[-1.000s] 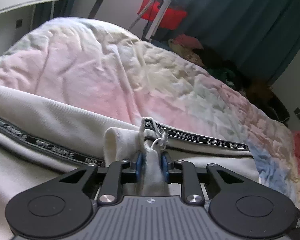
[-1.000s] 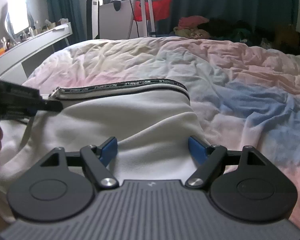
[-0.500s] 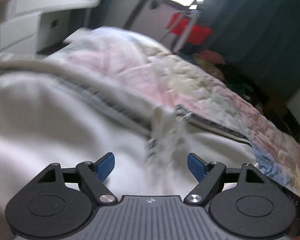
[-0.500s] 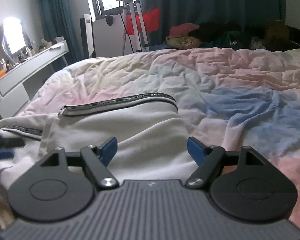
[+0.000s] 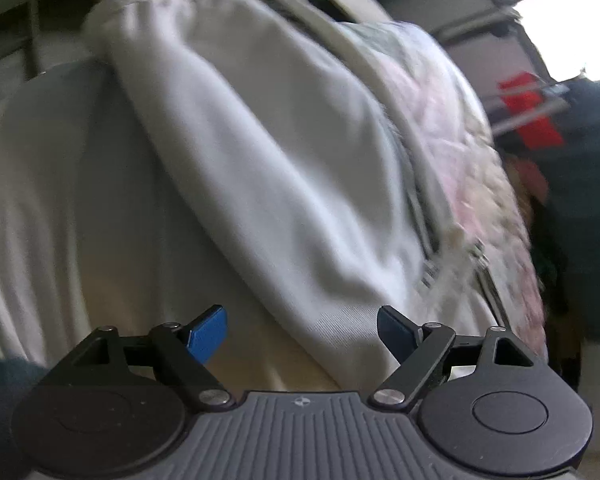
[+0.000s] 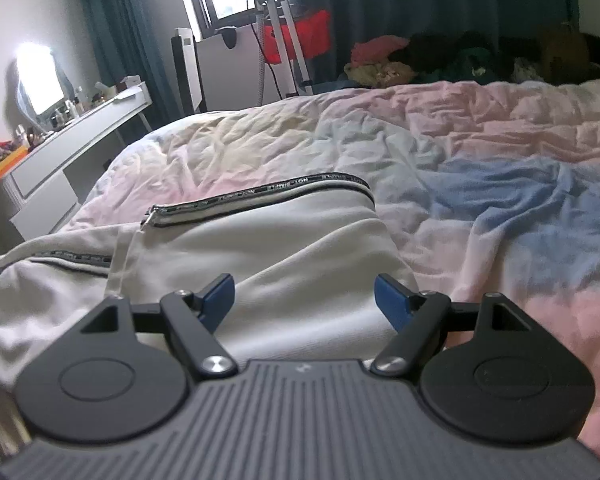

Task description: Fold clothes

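A white garment (image 6: 284,248) with a black lettered band (image 6: 260,200) along its far edge lies on the bed. My right gripper (image 6: 304,298) is open and empty just above its near part. In the blurred, tilted left wrist view the same white garment (image 5: 260,168) fills the frame, with the dark band (image 5: 416,200) on the right. My left gripper (image 5: 302,332) is open and empty over the cloth.
The bed has a rumpled pink, blue and cream cover (image 6: 500,168). A white dresser (image 6: 72,144) stands to the left. A metal stand with a red cloth (image 6: 292,36) and a pile of clothes (image 6: 440,60) lie beyond the bed's far edge.
My left gripper opened and let go of the garment's fold, then swung away and tilted; its view is now blurred. My right gripper stayed open and drew back slightly.
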Demonstrator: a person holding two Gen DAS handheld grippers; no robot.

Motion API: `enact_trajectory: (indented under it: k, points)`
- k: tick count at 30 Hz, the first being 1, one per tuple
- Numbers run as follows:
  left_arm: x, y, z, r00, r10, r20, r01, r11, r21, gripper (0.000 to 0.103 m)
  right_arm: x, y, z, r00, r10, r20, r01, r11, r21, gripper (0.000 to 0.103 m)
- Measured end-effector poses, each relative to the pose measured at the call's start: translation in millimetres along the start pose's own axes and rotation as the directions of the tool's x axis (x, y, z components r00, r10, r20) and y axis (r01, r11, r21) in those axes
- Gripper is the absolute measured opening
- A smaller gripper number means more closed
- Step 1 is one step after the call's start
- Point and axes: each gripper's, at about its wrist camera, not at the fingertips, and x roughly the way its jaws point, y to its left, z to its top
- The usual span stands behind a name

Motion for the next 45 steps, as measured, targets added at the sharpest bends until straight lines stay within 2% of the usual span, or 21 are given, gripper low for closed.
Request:
enact_trajectory:
  k: [8,10,12,14,15,17,20,23,24,26,28,29,31,33,34,35,37,38,39,42,45]
  points:
    - [25.8,27.1,23.6,0.99,-0.025,0.136,0.048,0.984,-0.17,0.084,-1.4,-6.6,-4.5,1.0,0.018,-0.005,-0.018,0.999,0.029,0.079]
    - [14.3,28.4,21.8,0.972,-0.052,0.231,0.09,0.983,-0.159,0.078,-1.8,-7.3,-4.5,1.0,0.025,-0.004,-0.025,0.999,0.035,0.079]
    - [-1.2,28.1,18.4,0.937,-0.082,0.339,0.133,0.983,-0.128,0.074,-1.7,-6.8,-3.7,0.999,0.033,0.001,-0.033,0.999,0.039,0.079]
    - [-7.7,31.7,18.7,0.922,-0.119,0.367,0.178,0.975,-0.131,0.074,-1.0,-5.9,-3.1,0.999,0.041,0.003,-0.041,0.998,0.044,0.079]
    - [-7.0,34.5,21.0,0.926,-0.121,0.357,0.182,0.973,-0.144,0.074,-0.3,-5.2,-3.1,0.999,0.043,0.001,-0.043,0.998,0.045,0.079]
    - [-2.3,40.9,25.8,0.938,-0.073,0.339,0.145,0.971,-0.192,0.07,1.3,-3.3,-3.8,0.999,0.046,-0.006,-0.046,0.998,0.038,0.079]
    - [3.5,58.6,32.5,0.941,-0.041,0.336,0.142,0.949,-0.282,0.062,4.9,-0.9,-6.1,0.999,0.052,-0.017,-0.051,0.998,0.021,0.079]
    - [-0.7,69.3,32.9,0.927,-0.012,0.375,0.145,0.934,-0.328,0.051,12.3,1.5,-12.4,0.995,0.091,-0.037,-0.091,0.996,0.012,0.079]
    - [-5.0,70.3,33.5,0.918,0.031,0.395,0.112,0.937,-0.332,0.047,16.3,4.0,-15.6,0.994,0.095,-0.053,-0.095,0.995,0.0,0.079]
    - [-16.1,71.4,35.1,0.888,0.152,0.434,0.004,0.941,-0.338,0.04,22.7,12.2,-22.9,0.995,0.067,-0.07,-0.072,0.996,-0.061,0.079]
    - [-24.6,72.2,35.9,0.848,0.241,0.472,-0.061,0.929,-0.365,0.04,25.6,20.7,-27.8,0.996,0.039,-0.075,-0.048,0.991,-0.124,0.081]
    - [-28.2,72.1,37.4,0.836,0.258,0.484,-0.073,0.927,-0.367,0.037,26.1,24.1,-29.4,0.997,0.029,-0.075,-0.04,0.988,-0.147,0.081]
    - [-34.2,65.7,41.2,0.809,0.276,0.518,-0.098,0.934,-0.344,0.017,24.9,24.7,-28.7,0.997,0.027,-0.076,-0.038,0.989,-0.145,0.081]
    - [-43.8,43.6,35.5,0.755,0.283,0.592,-0.169,0.955,-0.242,0.011,23.2,21.4,-26.4,0.996,0.035,-0.077,-0.044,0.991,-0.125,0.078]
    - [-50.0,27.8,28.4,0.715,0.265,0.647,-0.204,0.964,-0.17,0.01,22.6,18.8,-25.3,0.996,0.041,-0.077,-0.049,0.993,-0.111,0.078]
    - [-56.4,7.0,16.4,0.663,0.229,0.713,-0.244,0.966,-0.083,0.01,22.4,14.9,-24.6,0.996,0.051,-0.076,-0.058,0.994,-0.09,0.078]
    - [-67.3,-37.1,-14.6,0.555,0.119,0.823,-0.331,0.939,0.088,0.01,21.5,9.8,-23.4,0.995,0.065,-0.073,-0.07,0.996,-0.06,0.078]
    - [-69.8,-61.3,-29.8,0.52,0.054,0.853,-0.351,0.923,0.155,0.01,20.4,6.9,-22.1,0.995,0.071,-0.07,-0.074,0.996,-0.041,0.078]
    - [-74.1,-81.0,-45.3,0.498,-0.015,0.867,-0.353,0.91,0.218,0.009,17.7,3.2,-19.6,0.995,0.072,-0.062,-0.073,0.997,-0.016,0.078]
    - [-79.3,-135.4,-93.8,0.474,-0.191,0.86,-0.328,0.868,0.373,0.009,9.3,-9.1,-11.6,0.997,0.072,-0.037,-0.07,0.995,0.064,0.078]
    - [-60.5,-189.2,-152.5,0.468,-0.34,0.816,-0.333,0.787,0.519,0.009,-4.6,-32.7,1.1,0.999,0.042,0.007,-0.043,0.985,0.166,0.079]
